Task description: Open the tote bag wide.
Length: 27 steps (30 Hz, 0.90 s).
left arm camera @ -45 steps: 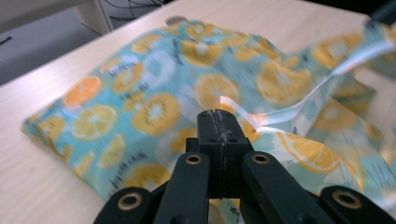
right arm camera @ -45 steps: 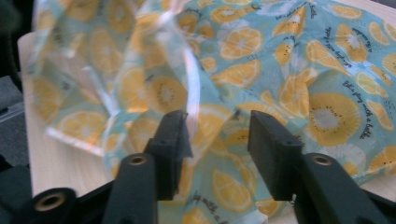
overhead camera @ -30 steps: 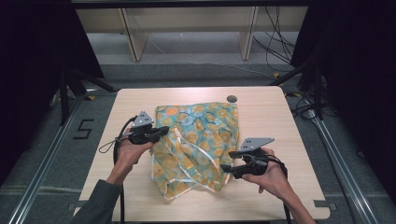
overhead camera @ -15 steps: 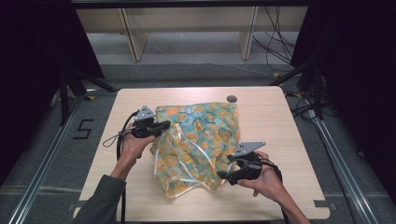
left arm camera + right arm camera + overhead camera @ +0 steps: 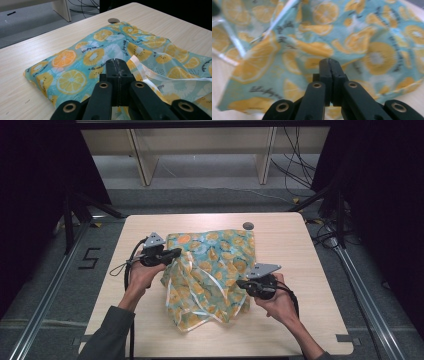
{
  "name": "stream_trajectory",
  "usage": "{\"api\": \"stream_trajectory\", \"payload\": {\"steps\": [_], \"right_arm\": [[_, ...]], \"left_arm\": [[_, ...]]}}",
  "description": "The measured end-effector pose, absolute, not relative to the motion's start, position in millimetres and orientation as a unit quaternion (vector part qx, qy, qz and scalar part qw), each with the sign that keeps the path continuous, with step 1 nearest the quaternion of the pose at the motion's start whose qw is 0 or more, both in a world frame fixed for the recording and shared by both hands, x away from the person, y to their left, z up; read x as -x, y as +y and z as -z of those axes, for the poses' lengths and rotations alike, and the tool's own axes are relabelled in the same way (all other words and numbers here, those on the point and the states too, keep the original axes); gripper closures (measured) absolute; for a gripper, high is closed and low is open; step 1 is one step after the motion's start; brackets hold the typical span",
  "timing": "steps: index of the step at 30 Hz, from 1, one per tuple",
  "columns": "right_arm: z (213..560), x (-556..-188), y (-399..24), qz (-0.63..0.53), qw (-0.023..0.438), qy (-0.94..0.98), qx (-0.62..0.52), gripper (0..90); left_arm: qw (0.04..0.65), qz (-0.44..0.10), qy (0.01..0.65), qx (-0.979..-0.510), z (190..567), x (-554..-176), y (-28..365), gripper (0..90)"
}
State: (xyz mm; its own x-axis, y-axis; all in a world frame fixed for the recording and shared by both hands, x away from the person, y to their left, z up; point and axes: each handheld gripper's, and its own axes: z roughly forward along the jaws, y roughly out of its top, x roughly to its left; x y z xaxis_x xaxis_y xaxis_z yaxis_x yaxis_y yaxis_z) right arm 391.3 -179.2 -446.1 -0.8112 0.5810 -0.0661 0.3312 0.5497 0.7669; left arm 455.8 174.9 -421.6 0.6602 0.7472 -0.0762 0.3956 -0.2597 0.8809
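Observation:
A teal cloth printed with orange citrus slices [image 5: 215, 265] lies crumpled on the wooden table [image 5: 300, 250], its near part lifted into folds. My left gripper [image 5: 176, 253] is at the cloth's left edge, shut on the white-hemmed border. In the left gripper view the jaws [image 5: 117, 67] are pressed together with the cloth's hem [image 5: 142, 67] running from them. My right gripper [image 5: 241, 283] is at the cloth's right side, shut on a fold. The right gripper view shows its closed jaws [image 5: 329, 65] against the cloth [image 5: 317, 30].
A dark round hole [image 5: 248, 225] sits in the table beyond the cloth's far corner, also the hole [image 5: 113, 20] in the left gripper view. Bare table lies left, right and in front of the cloth. Wooden shelving [image 5: 200, 150] stands past the table.
The left gripper moved slightly forward and right with the cloth edge. The right gripper shifted left toward the middle, and the near part of the cloth bunched and rose.

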Motion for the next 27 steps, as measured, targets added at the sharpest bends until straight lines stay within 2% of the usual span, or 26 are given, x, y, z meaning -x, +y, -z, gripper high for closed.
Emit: {"api": "stream_trajectory", "payload": {"steps": [3,4,6,7,9,12,17,19,20,22,23,24,25,27], "right_arm": [[442,-393,-179,-0.414,0.137,0.858,-0.271,90.0],[440,-393,-179,-0.417,0.125,0.861,-0.263,86.2],[436,-390,-176,-0.433,0.121,0.852,-0.267,70.4],[432,-387,-173,-0.428,0.102,0.853,-0.282,62.2],[428,-385,-167,-0.439,0.096,0.849,-0.280,52.6],[423,-379,-157,-0.445,0.082,0.849,-0.273,46.8],[424,-368,-141,-0.432,0.073,0.858,-0.269,42.4],[429,-366,-134,-0.412,0.087,0.865,-0.273,45.4],[432,-367,-132,-0.402,0.104,0.869,-0.270,51.6],[437,-371,-131,-0.385,0.112,0.878,-0.260,74.3],[438,-376,-132,-0.380,0.119,0.881,-0.255,81.8],[438,-376,-132,-0.380,0.119,0.881,-0.255,81.8],[438,-386,-136,-0.381,0.129,0.877,-0.261,89.8],[435,-402,-142,-0.385,0.149,0.868,-0.277,90.0]], "left_arm": [[0.479,-0.191,0.374,-0.770,422,-457,179,89.5],[0.480,-0.191,0.374,-0.770,423,-459,181,89.5],[0.476,-0.194,0.378,-0.770,424,-460,183,89.5],[0.476,-0.189,0.387,-0.767,427,-463,187,89.5],[0.479,-0.184,0.391,-0.764,431,-465,191,89.5],[0.478,-0.183,0.397,-0.761,432,-466,194,89.5],[0.481,-0.181,0.396,-0.761,431,-465,194,89.5],[0.481,-0.179,0.398,-0.760,431,-465,192,89.4],[0.480,-0.179,0.398,-0.761,431,-465,192,89.5],[0.477,-0.180,0.396,-0.763,431,-465,193,89.4],[0.477,-0.181,0.395,-0.764,431,-465,193,89.5],[0.477,-0.181,0.395,-0.764,431,-465,193,89.5],[0.478,-0.183,0.396,-0.762,431,-465,195,89.5],[0.475,-0.186,0.398,-0.763,431,-466,197,89.5]]}}
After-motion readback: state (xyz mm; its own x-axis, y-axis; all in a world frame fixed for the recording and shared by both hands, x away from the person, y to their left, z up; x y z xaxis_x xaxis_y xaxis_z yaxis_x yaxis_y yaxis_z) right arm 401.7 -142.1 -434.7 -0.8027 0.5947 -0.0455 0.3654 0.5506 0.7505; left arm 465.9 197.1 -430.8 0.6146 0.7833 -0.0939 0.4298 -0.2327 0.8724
